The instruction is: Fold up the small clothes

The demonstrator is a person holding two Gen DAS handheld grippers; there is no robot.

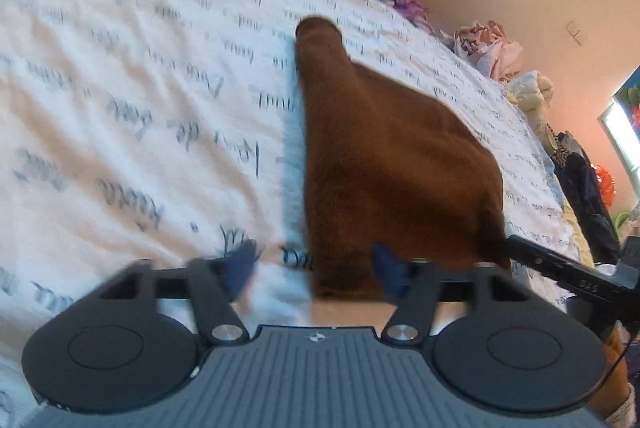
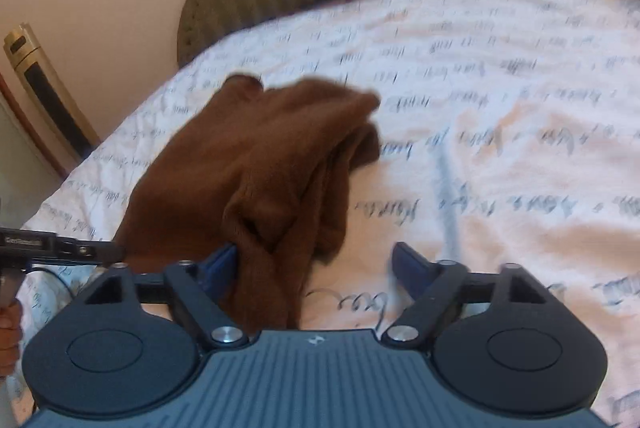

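- Two tongs are in my hands, both with their blue-padded fingers spread apart and pinching nothing.
- My left gripper (image 1: 316, 268) hangs low over the white script-printed bedspread (image 1: 120, 68); the near edge of the brown garment (image 1: 384, 156) passes between its fingers, closer to the right pad.
- From there the garment lies on the bed, narrowing away from me to a rounded end.
- My right gripper (image 2: 312, 268) is open over the same brown garment (image 2: 260, 156), whose bunched near folds drape against the left finger and run down toward the tool body; the right finger stands clear over bare bedspread (image 2: 500, 148).
- Other crumpled clothes (image 1: 492, 48) sit at the far edge of the bed.
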